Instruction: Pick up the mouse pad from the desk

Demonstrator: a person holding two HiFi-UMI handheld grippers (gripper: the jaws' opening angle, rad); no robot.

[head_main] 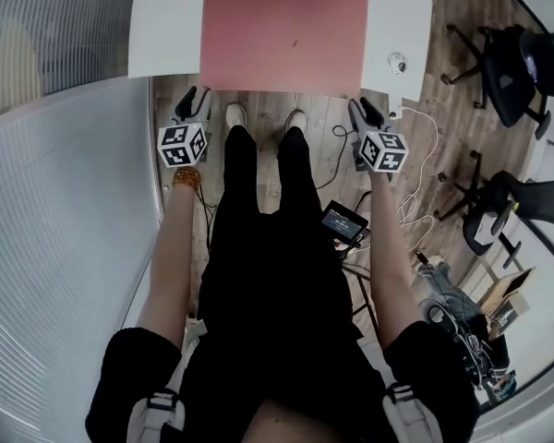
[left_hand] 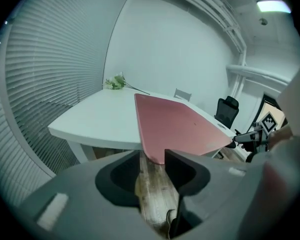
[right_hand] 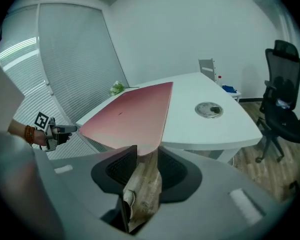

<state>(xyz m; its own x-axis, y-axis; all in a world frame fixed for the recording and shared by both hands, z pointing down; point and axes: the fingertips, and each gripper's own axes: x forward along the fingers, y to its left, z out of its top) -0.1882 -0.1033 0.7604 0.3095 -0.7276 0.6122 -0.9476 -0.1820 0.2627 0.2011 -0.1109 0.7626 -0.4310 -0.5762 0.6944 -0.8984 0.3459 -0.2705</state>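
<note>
A large pink mouse pad [head_main: 284,28] lies flat on the white desk [head_main: 166,26], and its near edge hangs slightly over the desk's front. My left gripper [head_main: 192,105] is held just short of the pad's near left corner, below the desk edge. In the left gripper view the pad [left_hand: 177,126] ends right above the open jaws of the left gripper [left_hand: 152,156], with only floor in the gap. My right gripper [head_main: 363,113] hovers near the pad's near right corner. That corner of the pad [right_hand: 132,111] sits just beyond the open right gripper [right_hand: 146,151], which is empty.
A round metal grommet [head_main: 397,62] sits in the desk right of the pad. A flower sprig [left_hand: 117,82] lies at the desk's far end. Black office chairs [head_main: 510,63] stand to the right, white cables [head_main: 411,212] run over the wooden floor, and a blind-covered wall [head_main: 65,210] runs along the left.
</note>
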